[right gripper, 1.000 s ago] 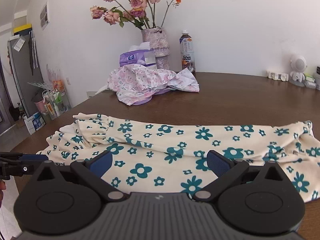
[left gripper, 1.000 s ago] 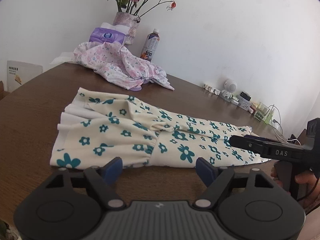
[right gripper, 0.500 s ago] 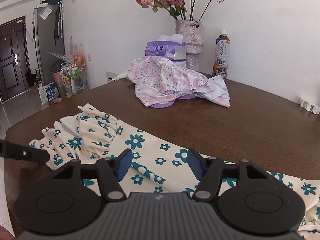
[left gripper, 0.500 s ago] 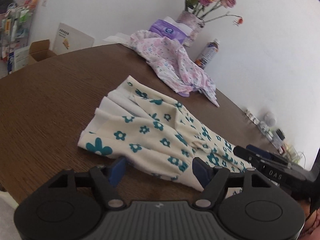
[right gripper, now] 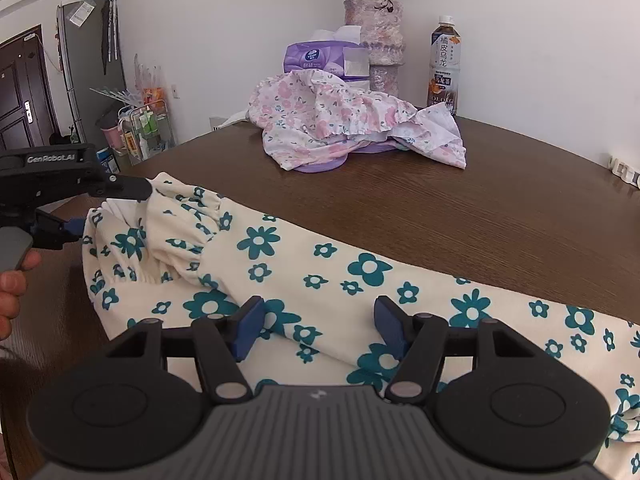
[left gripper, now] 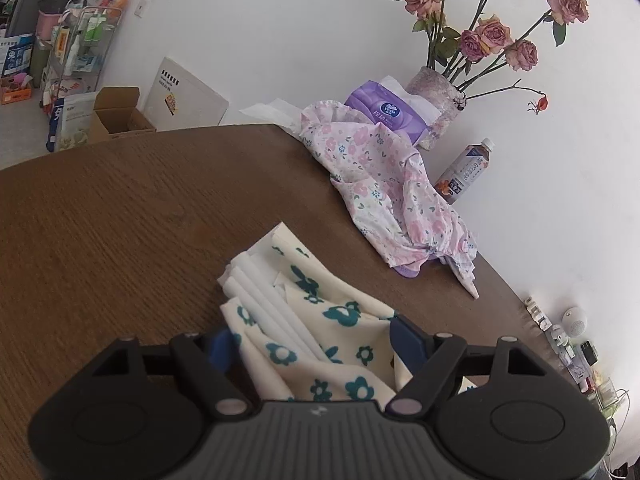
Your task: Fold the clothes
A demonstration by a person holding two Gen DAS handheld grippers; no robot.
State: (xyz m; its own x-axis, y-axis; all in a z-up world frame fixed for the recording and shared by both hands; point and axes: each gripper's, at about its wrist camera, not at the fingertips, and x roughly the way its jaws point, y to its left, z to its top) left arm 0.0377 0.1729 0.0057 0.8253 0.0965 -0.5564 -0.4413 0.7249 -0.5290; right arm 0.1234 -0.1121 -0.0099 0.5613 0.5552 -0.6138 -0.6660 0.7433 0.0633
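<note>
A cream garment with teal flowers [right gripper: 360, 272] lies stretched across the brown table [right gripper: 500, 208]. Its ruffled hem end [left gripper: 320, 320] sits bunched between the open fingers of my left gripper [left gripper: 313, 342]. In the right wrist view the left gripper [right gripper: 114, 210] reaches in from the left, one finger above the hem and one below, with a person's hand behind it. My right gripper [right gripper: 320, 326] hovers open just over the middle of the garment, near its front edge. A second garment, pink and floral [left gripper: 380, 184], lies crumpled at the back of the table.
Behind the pink garment [right gripper: 332, 120] stand a purple tissue pack [right gripper: 316, 58], a vase of roses [left gripper: 436, 96] and a drink bottle [right gripper: 444, 68]. Small items [left gripper: 568, 328] line the far right edge. Beyond the table's left edge are a cardboard box [left gripper: 120, 114] and a wire rack [right gripper: 148, 128].
My left gripper has swung round and closed in on the hem end, which now lies between its fingers. My right gripper has moved forward and lower over the garment's middle.
</note>
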